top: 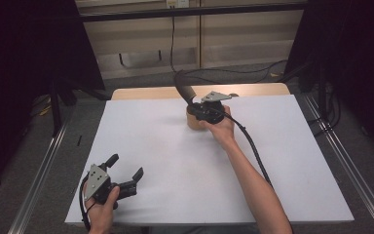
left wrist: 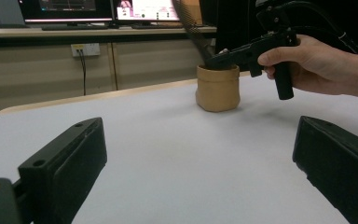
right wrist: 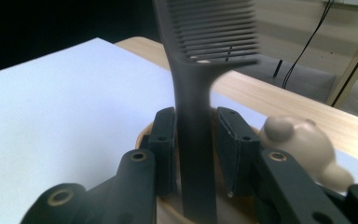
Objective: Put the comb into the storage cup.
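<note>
Standing between the right gripper [right wrist: 195,140] jaws — comb [right wrist: 200,93] handle, clamped.

combs: 1 [right wrist: 200,93] | tan pots: 1 [left wrist: 217,87] | bear figures: 1 [right wrist: 300,144] | tongs: 2 [top: 125,171] [right wrist: 195,154]

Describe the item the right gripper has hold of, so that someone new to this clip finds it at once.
On the white table, look to the far edge, where a tan pot stands. The right gripper above it clamps the handle of a black comb. It is the only toothed thing, rising upright out of the pot.
</note>
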Demonstrator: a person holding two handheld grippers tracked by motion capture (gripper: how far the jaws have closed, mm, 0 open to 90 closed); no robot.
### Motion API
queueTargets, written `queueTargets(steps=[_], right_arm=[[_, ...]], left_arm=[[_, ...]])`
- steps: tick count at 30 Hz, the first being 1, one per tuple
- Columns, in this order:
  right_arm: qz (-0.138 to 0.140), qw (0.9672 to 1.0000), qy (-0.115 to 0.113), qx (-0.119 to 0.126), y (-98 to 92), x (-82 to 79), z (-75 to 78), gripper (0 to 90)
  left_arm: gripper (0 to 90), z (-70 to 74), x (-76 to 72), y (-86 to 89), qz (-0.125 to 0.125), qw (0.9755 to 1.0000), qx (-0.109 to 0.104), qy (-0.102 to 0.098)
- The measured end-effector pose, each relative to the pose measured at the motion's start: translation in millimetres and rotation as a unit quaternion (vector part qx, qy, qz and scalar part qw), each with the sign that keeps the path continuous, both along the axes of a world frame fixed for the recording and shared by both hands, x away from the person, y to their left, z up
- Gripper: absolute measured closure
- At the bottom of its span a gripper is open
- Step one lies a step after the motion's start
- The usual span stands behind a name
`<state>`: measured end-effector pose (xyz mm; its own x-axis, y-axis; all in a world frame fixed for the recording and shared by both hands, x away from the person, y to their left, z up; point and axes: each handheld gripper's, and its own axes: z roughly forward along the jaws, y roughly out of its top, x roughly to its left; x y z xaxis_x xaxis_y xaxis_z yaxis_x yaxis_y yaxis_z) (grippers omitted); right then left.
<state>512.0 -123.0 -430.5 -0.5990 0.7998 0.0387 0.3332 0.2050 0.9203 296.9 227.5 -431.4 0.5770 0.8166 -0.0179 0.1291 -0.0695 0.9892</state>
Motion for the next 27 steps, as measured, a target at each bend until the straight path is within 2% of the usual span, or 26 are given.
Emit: queueTargets(steps=[5,12,17,23,27], right_arm=[[-0.002,1.0,-0.001,-0.002,1.5,0.3,-1.1,66.8],[-0.003,1.0,-0.001,0.005,3.3,-4.1,1.8,60.3],[-0.005,0.9999,-0.01,0.007,0.9,-8.4,6.5,58.0],[-0.004,0.9999,-0.009,0.013,-0.8,-13.7,8.7,50.1],[-0.008,0.9998,-0.012,0.01,-5.9,-17.0,10.7,50.8]], left_arm=[[2.9,-0.1,0.2,-0.5,0.0,1.0,0.0,-0.001],[3.0,-0.3,0.3,-0.2,-0.001,1.0,0.0,-0.001],[3.0,-0.5,0.4,-0.6,0.0,1.0,0.001,0.0],[2.9,-0.9,0.3,-0.9,-0.001,1.0,0.003,0.001],[3.0,-1.5,0.9,-1.7,-0.001,1.0,0.007,0.002]])
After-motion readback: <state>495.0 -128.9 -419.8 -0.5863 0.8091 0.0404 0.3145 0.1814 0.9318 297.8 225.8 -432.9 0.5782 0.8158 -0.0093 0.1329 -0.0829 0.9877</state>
